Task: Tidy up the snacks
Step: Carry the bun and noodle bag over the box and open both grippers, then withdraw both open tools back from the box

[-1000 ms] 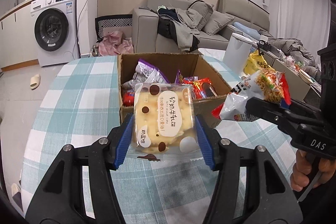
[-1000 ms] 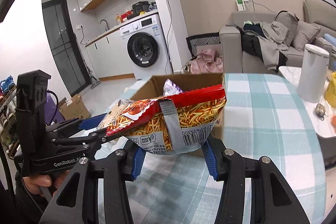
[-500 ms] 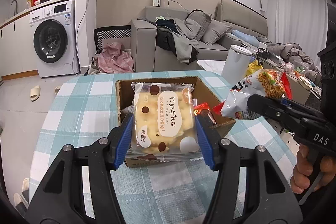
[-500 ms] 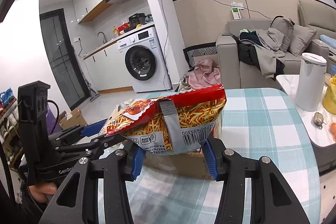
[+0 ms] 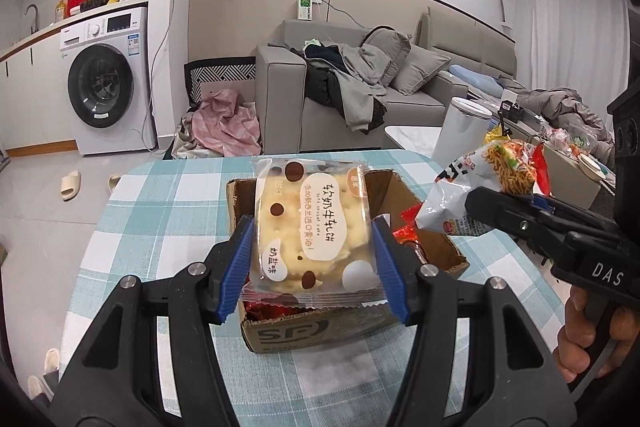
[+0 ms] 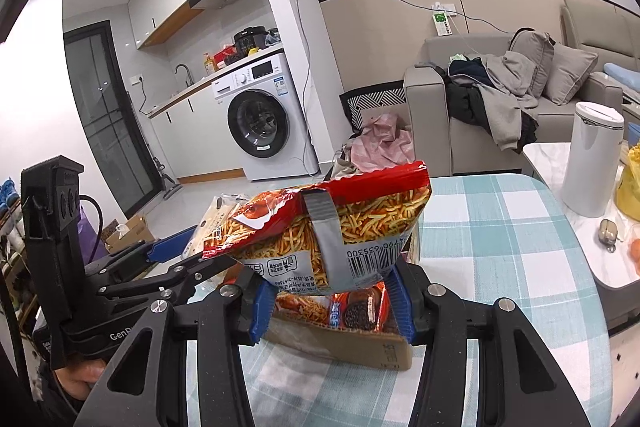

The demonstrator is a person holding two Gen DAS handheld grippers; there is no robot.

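In the left wrist view, the left gripper (image 5: 312, 267) is squeezing a clear pack of soft yellow cake (image 5: 314, 227) between its two blue pads. The pack is standing up tall in front of the camera, with brown dots and white labels on it. Behind and under it, an open cardboard box (image 5: 420, 211) is sitting on a table with a blue and white checked cloth (image 5: 160, 211). Red snack wrappers (image 5: 408, 233) are peeking out inside the box. To the right, the right gripper (image 5: 520, 201) is pinching a bag of noodle snacks (image 5: 480, 183), holding it up in the air over the right side of the box. A hand (image 5: 592, 331) is gripping its handle. A white washing machine (image 5: 108, 83) and a grey sofa (image 5: 360, 87) are standing far behind.

In the right wrist view, the right gripper (image 6: 330, 301) is clamping the red and silver bag of noodle snacks (image 6: 332, 227) by its bottom end, so the bag is lying sideways above the pads. Below it, the cardboard box (image 6: 360, 347) is sitting on the checked cloth (image 6: 500, 247), and a pack of dark round cookies (image 6: 356, 311) is showing inside. To the left, the left gripper (image 6: 188, 251) is holding the cake pack (image 6: 218, 219), seen side on, above the box. A white bin (image 6: 592, 155) is standing to the right of the table.
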